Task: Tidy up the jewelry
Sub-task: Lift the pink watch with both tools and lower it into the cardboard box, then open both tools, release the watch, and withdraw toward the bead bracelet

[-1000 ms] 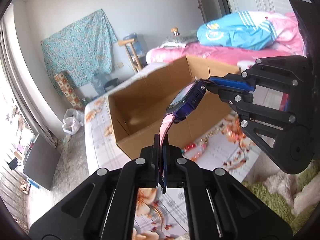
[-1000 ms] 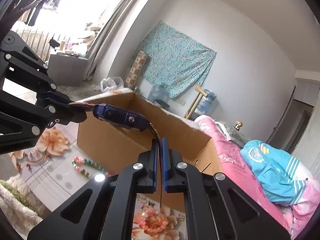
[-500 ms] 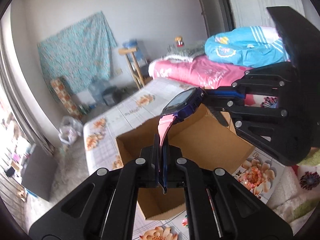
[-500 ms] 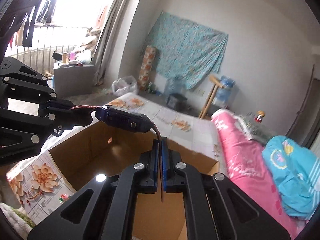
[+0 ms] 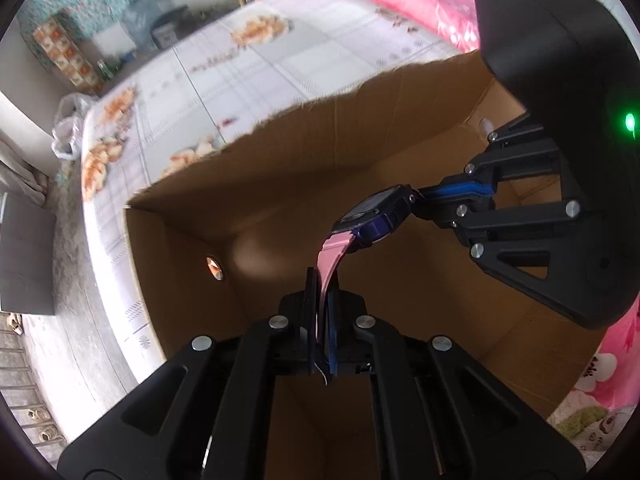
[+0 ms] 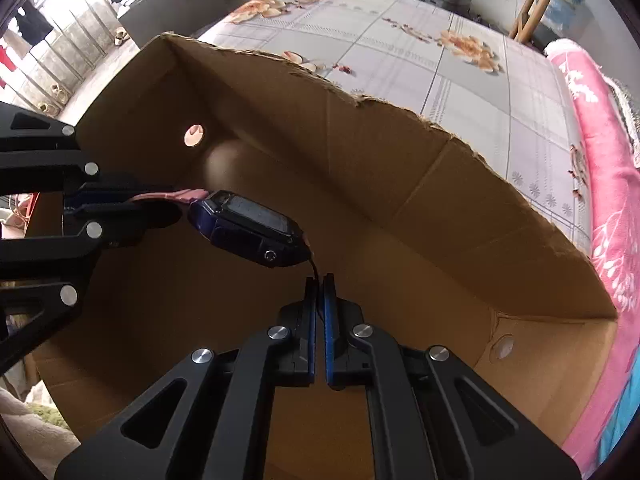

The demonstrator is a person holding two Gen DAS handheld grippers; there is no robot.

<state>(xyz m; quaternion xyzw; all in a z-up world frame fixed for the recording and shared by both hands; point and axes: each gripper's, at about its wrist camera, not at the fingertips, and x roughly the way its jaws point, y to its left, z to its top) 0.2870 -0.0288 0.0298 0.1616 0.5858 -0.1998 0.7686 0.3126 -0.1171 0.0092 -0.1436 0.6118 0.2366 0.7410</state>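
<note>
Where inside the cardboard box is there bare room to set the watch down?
The cardboard box floor looks bare throughout, from the wall with the round hole to the opposite end. The only crowding is above it: left claw and right claw each clamp a strap of the watch.

A lived-in bedroom of a home: a mattress under a pale grey checked sheet with orange flowers (image 6: 420,60) fills the view, a pink floral blanket (image 6: 600,184) lies at three o'clock, a teal patterned cloth (image 5: 92,4) hangs at eleven, and small shoes (image 6: 54,92) sit by railings at nine.
</note>
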